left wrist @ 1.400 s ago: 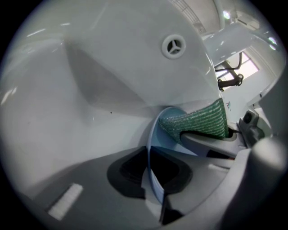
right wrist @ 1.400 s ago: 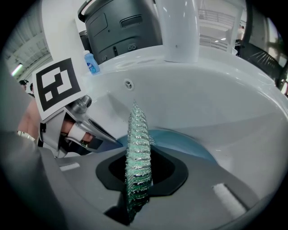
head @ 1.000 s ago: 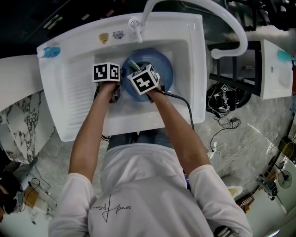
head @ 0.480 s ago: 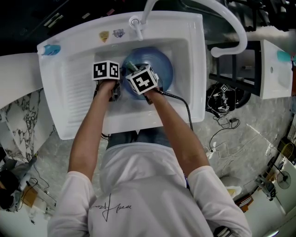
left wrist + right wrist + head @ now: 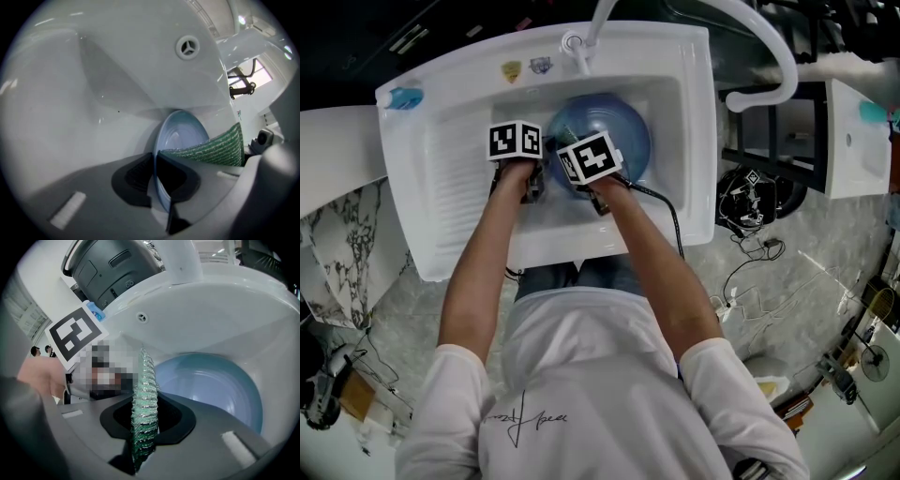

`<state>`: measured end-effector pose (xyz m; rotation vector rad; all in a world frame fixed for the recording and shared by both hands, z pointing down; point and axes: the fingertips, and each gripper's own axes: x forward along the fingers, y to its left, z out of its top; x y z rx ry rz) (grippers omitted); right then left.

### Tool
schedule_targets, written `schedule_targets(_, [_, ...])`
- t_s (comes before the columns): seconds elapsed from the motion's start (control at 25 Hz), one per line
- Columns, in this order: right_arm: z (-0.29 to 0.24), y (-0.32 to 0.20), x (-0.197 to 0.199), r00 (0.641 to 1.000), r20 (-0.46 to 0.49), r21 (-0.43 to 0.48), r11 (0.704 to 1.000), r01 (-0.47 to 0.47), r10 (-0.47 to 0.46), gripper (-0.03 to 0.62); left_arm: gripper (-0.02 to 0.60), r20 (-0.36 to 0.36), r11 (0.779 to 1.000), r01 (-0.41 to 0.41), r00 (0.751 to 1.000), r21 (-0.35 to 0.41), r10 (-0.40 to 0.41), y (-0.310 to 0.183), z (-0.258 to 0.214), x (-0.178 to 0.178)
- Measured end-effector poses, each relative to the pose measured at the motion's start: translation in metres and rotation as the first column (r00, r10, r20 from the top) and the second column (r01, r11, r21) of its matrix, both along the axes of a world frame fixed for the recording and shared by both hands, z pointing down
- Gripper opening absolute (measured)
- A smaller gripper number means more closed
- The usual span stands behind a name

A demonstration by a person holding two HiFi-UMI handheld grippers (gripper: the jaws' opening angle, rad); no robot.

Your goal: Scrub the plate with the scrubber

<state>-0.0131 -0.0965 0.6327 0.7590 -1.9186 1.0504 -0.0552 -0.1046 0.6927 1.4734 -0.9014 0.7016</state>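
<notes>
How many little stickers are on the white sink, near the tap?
2. A yellow sticker and a pale bluish sticker sit side by side on the sink's back ledge, just left of the tap. The arms may hide others.

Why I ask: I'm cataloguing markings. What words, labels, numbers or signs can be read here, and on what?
No word or number is readable.
Left marker cube and right marker cube: black-and-white square patterns, no letters.
Yellow sticker and blue-grey sticker on the sink rim: too small to read.
Script print on the shirt back: too small to read.
</notes>
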Motion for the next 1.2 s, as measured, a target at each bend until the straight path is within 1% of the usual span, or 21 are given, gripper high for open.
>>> schedule_targets(0.24, [-0.002,0.01,0.001,1.0,0.004,-0.01,1.0,0.009,-0.009,0.057,0.072,-0.005,1.0,0.007,1.0,-0.003,-0.007,-0.001,0.0,0.001])
schedule_targets(0.4, [-0.002,0.018,0.0,0.999,-0.002,-0.003,0.999,0.034,-0.034,0.057,0.072,-0.008,1.0,0.009,1.0,-0.006,-0.009,0.0,0.0,0.001])
schedule_targets(0.64, [-0.003,0.031,-0.005,0.987,-0.013,0.02,0.987,0.158,-0.157,0.057,0.072,-0.007,1.0,0.012,1.0,-0.013,-0.012,0.0,0.001,0.001])
schedule_targets(0.76, [-0.003,0.036,-0.007,0.974,-0.019,0.031,0.973,0.228,-0.228,0.057,0.072,-0.008,1.0,0.011,1.0,-0.013,-0.011,0.0,0.001,0.001])
schedule_targets(0.92, [-0.004,0.044,-0.011,0.945,-0.014,0.046,0.944,0.326,-0.326,0.057,0.072,-0.006,1.0,0.015,1.0,-0.015,-0.015,0.001,0.001,0.001])
schedule_targets(1.08, [-0.005,0.05,-0.009,0.919,0.001,0.039,0.918,0.394,-0.394,0.057,0.072,-0.008,1.0,0.018,1.0,-0.015,-0.018,0.0,0.001,0.001])
schedule_targets(1.2, [-0.005,0.056,-0.006,0.904,0.023,0.019,0.904,0.426,-0.427,0.057,0.072,-0.009,1.0,0.018,1.0,-0.015,-0.018,0.0,0.001,0.001])
